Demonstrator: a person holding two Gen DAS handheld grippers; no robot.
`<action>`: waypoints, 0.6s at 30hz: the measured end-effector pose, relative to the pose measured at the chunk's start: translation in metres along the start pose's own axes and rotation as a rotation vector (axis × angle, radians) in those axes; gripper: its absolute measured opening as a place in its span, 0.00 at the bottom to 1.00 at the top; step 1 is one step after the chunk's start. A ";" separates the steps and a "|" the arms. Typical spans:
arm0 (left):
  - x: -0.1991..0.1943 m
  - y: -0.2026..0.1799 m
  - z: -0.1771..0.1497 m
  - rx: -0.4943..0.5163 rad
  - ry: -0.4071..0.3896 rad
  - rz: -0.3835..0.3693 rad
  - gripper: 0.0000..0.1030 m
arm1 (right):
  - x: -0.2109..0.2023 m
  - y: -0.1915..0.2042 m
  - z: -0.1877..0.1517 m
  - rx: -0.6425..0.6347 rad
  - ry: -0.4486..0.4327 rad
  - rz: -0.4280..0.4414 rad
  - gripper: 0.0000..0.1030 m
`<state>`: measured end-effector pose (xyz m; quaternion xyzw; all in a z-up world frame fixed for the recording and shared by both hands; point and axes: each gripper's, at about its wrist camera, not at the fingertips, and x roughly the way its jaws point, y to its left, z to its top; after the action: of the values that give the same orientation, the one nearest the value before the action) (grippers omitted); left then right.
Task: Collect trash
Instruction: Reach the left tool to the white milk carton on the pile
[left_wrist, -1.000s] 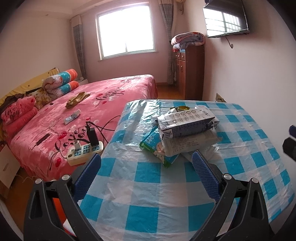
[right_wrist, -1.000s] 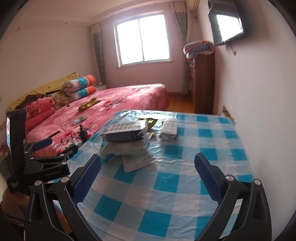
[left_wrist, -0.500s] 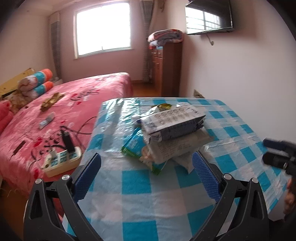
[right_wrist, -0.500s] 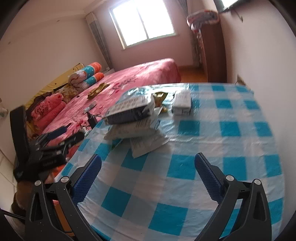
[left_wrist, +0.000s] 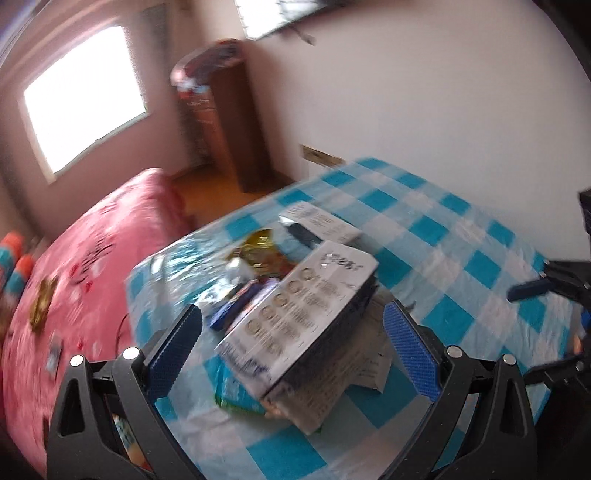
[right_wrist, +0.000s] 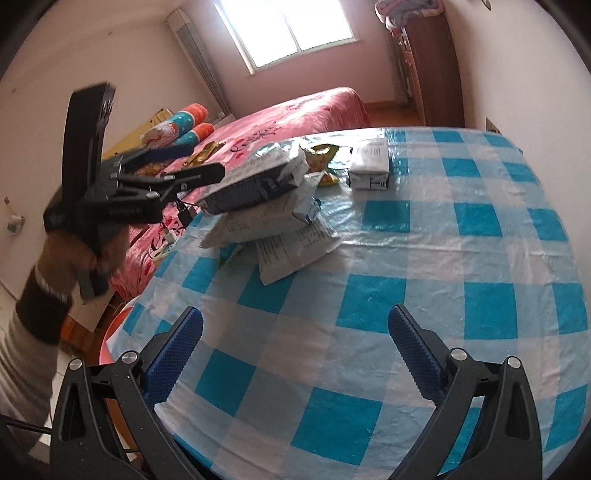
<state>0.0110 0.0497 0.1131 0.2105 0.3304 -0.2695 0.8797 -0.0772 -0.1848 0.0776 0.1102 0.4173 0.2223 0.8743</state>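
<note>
A pile of trash lies on the blue-checked table: a grey-and-dark packet on top of white wrappers, a green-yellow snack bag and a small white box behind. My left gripper is open, its blue pads on either side of the top packet, close above it. It also shows in the right wrist view. My right gripper is open and empty over the table's near part.
A pink bed stands left of the table, with a power strip and cables on it. A brown cabinet stands by the far wall. The wall runs along the table's right side. A red bin rim shows below the table's left edge.
My left gripper has swung in and tilted toward the trash pile, now straddling the top packet; its view is blurred. My right gripper has moved back slightly and stays open.
</note>
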 end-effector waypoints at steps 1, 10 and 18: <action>0.005 0.000 0.003 0.033 0.019 -0.011 0.96 | 0.002 -0.001 0.000 0.007 0.008 0.003 0.96; 0.047 0.008 0.000 0.085 0.155 -0.086 0.95 | 0.011 -0.009 -0.002 0.017 0.037 0.013 0.96; 0.051 0.004 -0.004 0.048 0.139 -0.074 0.75 | 0.023 -0.013 -0.003 0.041 0.051 0.035 0.96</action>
<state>0.0441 0.0382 0.0757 0.2373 0.3915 -0.2944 0.8389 -0.0629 -0.1851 0.0552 0.1297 0.4422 0.2317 0.8567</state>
